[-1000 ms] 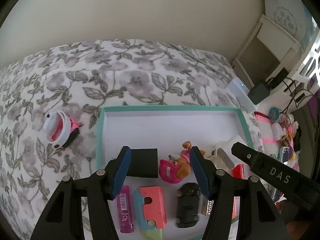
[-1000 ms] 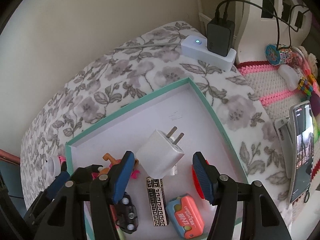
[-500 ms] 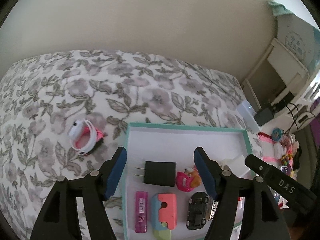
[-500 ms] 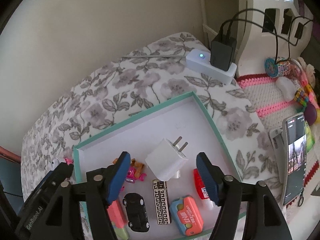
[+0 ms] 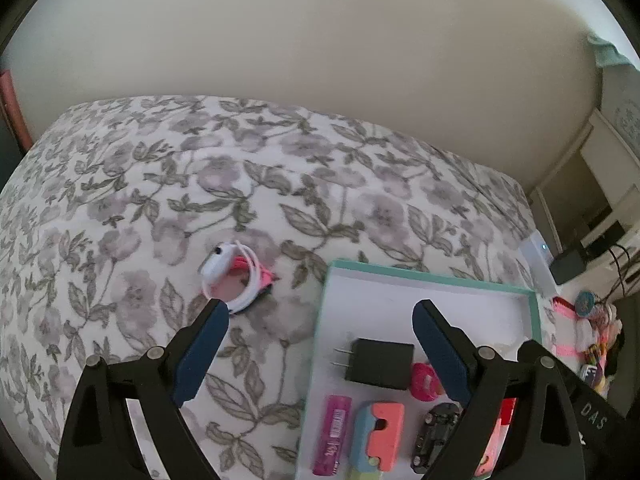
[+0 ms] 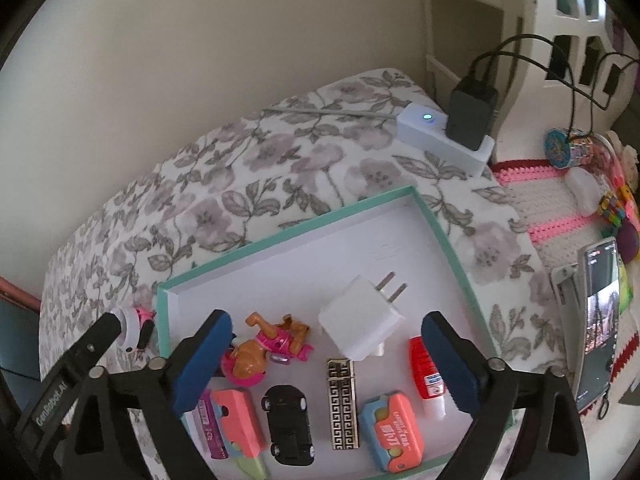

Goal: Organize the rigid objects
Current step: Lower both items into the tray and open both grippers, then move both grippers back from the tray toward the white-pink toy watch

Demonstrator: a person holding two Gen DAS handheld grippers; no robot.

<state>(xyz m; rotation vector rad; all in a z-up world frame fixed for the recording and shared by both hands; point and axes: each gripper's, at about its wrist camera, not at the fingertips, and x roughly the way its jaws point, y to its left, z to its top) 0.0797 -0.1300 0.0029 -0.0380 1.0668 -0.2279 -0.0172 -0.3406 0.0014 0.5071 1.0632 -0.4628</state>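
A teal-rimmed white tray (image 6: 280, 238) (image 5: 424, 276) lies on the floral bedspread. It holds a white charger (image 6: 360, 328), a black charger (image 5: 380, 362), a pink dog toy (image 6: 264, 350), a black toy car (image 6: 288, 424), a patterned lighter (image 6: 343, 398), a red tube (image 6: 426, 374) and other small items. A pink-and-white band (image 5: 236, 276) lies on the bedspread left of the tray. My left gripper (image 5: 320, 344) is open and empty, above the tray's left edge. My right gripper (image 6: 326, 360) is open and empty, above the white charger.
A white power strip (image 6: 444, 136) with a black adapter (image 6: 472, 108) and cables sits at the bed's far right corner. A phone on a stand (image 6: 596, 320) and trinkets (image 6: 568, 148) lie on a crocheted mat to the right. A wall runs behind the bed.
Both grippers have pulled back and up from the tray, so its contents look smaller. The left gripper has also swung left, bringing the pink-and-white band nearer its left finger.
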